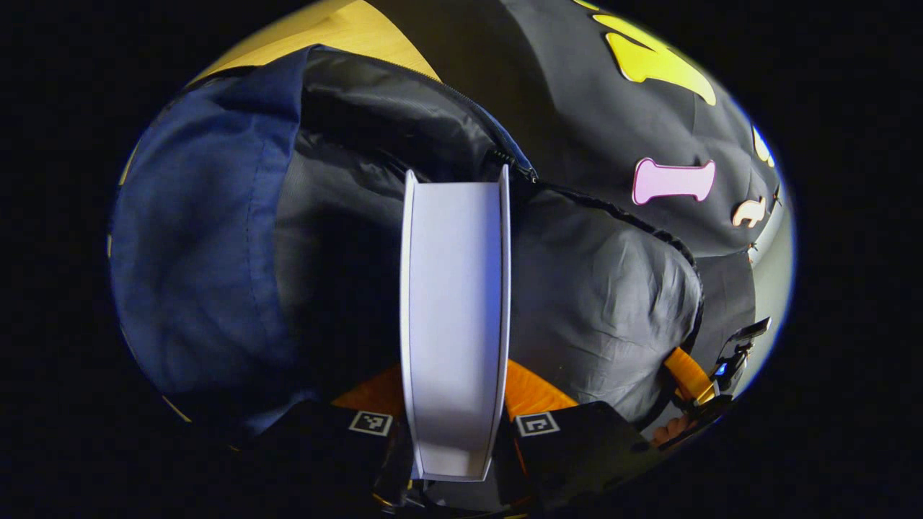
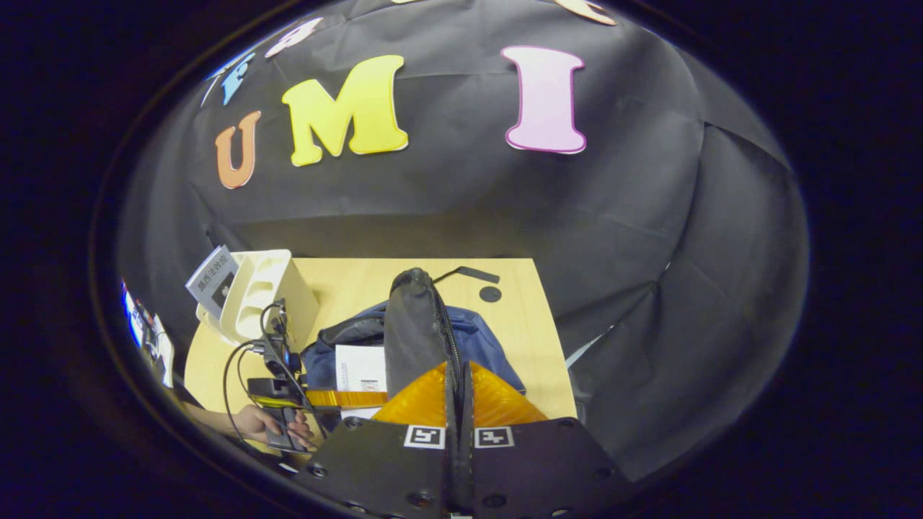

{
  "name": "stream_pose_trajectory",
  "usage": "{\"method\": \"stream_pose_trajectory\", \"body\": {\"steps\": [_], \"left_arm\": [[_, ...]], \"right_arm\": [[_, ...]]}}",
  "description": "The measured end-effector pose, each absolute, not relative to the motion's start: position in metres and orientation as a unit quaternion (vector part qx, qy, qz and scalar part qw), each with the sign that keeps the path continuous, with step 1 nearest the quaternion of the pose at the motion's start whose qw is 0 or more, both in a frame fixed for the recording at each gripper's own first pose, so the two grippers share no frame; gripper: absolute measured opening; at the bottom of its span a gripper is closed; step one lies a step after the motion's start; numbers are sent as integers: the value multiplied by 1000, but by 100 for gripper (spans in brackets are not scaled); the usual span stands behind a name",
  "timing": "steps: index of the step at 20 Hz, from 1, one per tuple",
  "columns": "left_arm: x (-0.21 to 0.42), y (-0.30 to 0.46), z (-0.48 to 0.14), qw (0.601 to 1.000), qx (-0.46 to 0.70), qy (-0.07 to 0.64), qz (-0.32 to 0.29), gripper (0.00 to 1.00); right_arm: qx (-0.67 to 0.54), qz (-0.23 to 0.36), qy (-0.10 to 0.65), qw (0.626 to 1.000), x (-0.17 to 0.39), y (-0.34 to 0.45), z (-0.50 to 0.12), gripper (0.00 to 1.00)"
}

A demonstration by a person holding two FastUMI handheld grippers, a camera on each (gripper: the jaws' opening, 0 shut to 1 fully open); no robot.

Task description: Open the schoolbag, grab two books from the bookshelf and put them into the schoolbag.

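Two grippers work at the bag (image 2: 472, 339) on the bench (image 2: 533, 346): left gripper (image 1: 454, 440) jaws clamp a book (image 1: 454, 317) inside it; right gripper (image 2: 459, 404) jaws pinch its flap (image 2: 414, 331). Shelf (image 2: 263, 295) stands behind.

A black cloth wall (image 2: 447, 209), creased and hanging in folds, closes the booth behind and to the right of a light wooden table (image 2: 519, 324). The tabletop carries a small round dark spot (image 2: 490, 293) near its far edge. Light falls evenly on the wood; the cloth stays dim.
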State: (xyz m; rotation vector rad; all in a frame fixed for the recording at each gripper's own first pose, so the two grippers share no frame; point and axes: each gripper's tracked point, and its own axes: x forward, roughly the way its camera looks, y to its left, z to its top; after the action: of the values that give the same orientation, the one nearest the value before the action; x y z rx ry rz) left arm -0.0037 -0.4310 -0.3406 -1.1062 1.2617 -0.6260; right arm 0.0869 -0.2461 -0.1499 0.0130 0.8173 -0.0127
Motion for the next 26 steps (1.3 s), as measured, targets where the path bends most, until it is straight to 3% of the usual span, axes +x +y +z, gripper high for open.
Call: {"method": "stream_pose_trajectory", "body": {"steps": [1,2,3,5,6,7,8,10,11,12,16,24,26], "left_arm": [[-4,-433,-344,621,-481,554,-275,41],[-4,-435,-350,618,-474,565,-272,68],[-6,-434,-352,616,-465,578,-266,57],[-14,-425,-369,622,-420,620,-229,65],[-21,-419,-378,617,-394,646,-216,63],[-25,-413,-373,615,-382,657,-209,71],[-28,-404,-372,625,-351,669,-197,90],[-29,-387,-369,651,-293,675,-190,91],[-29,-381,-365,663,-266,675,-185,100],[-28,-373,-358,672,-246,674,-183,92],[-15,-322,-323,745,-118,630,-182,93],[41,-193,-223,881,48,456,-115,92],[52,-162,-194,904,64,410,-102,100]], "right_arm": [[8,-6,398,917,87,-245,-151,0],[10,-5,399,917,87,-244,-152,0],[12,-5,401,916,86,-244,-153,0],[14,-6,401,916,84,-244,-155,2],[15,-5,401,916,85,-244,-156,0],[15,-5,402,916,84,-243,-158,0],[11,-5,402,915,83,-243,-159,2],[7,-3,399,917,84,-242,-159,0],[7,-2,398,917,84,-242,-159,0],[7,0,397,918,82,-239,-160,3],[0,7,390,921,82,-231,-160,0],[-8,3,388,922,78,-221,-162,0],[-10,-1,388,922,77,-221,-162,0]]}}
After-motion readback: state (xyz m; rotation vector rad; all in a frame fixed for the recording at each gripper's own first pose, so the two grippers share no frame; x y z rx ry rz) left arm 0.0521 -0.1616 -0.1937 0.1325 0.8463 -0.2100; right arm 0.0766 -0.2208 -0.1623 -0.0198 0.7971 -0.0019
